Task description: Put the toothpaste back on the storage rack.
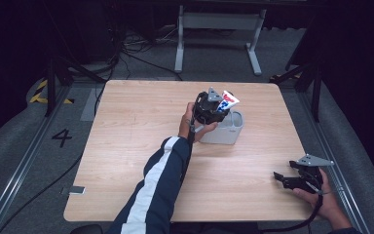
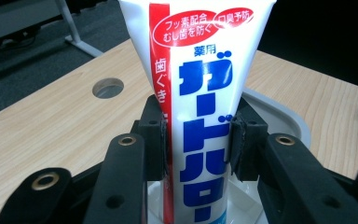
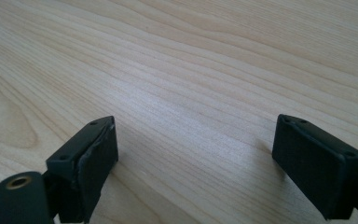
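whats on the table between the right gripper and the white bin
Nothing: in the high view bare wood runs from the right gripper to the white bin. The toothpaste tube is clamped by the left gripper.

Light wood tabletop [image 1: 141,126] with rounded corners and a round hole [image 2: 108,87] near the far edge. Grey carpet floor [image 1: 24,146] around, marked "4" [image 1: 61,137]. Black cables [image 1: 126,53] and a white frame [image 1: 219,34] beyond. Dark rails [image 1: 14,175] alongside. Black surroundings, light falling from above.
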`<action>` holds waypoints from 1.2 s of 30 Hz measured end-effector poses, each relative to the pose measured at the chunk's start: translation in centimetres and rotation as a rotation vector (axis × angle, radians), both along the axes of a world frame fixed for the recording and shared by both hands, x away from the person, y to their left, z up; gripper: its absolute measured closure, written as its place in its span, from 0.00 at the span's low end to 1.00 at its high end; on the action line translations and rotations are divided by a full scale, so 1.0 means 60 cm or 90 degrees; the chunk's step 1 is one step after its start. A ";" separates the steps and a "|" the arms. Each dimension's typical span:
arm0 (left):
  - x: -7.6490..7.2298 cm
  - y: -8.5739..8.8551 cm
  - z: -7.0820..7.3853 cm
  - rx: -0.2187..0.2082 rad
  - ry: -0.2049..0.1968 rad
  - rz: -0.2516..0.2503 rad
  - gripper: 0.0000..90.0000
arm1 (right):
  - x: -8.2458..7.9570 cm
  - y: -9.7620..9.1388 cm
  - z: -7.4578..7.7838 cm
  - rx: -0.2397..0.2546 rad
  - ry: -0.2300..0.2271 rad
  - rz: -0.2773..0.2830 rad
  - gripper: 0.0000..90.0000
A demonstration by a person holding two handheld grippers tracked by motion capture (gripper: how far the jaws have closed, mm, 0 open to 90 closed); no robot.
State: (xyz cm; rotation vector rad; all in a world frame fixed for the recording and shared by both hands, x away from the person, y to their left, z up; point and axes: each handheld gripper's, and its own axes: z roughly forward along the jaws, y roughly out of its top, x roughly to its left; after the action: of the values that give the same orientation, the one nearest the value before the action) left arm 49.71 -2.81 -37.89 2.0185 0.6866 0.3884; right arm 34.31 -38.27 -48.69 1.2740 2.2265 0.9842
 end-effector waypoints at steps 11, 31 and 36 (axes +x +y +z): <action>-0.003 0.007 -0.011 0.007 0.000 -0.002 0.70 | 0.000 0.000 0.000 0.000 0.000 0.000 0.16; -0.018 -0.004 -0.014 0.097 -0.007 -0.022 0.66 | 0.000 0.000 0.000 0.000 0.000 0.001 0.16; -0.018 -0.007 -0.025 0.117 -0.010 -0.022 0.65 | 0.000 0.000 0.000 0.000 0.000 0.000 0.16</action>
State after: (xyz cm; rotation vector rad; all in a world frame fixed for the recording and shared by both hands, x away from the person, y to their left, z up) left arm 48.61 -3.24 -39.36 2.1945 0.6246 0.4606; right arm 34.31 -38.26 -48.68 1.2734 2.2275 0.9835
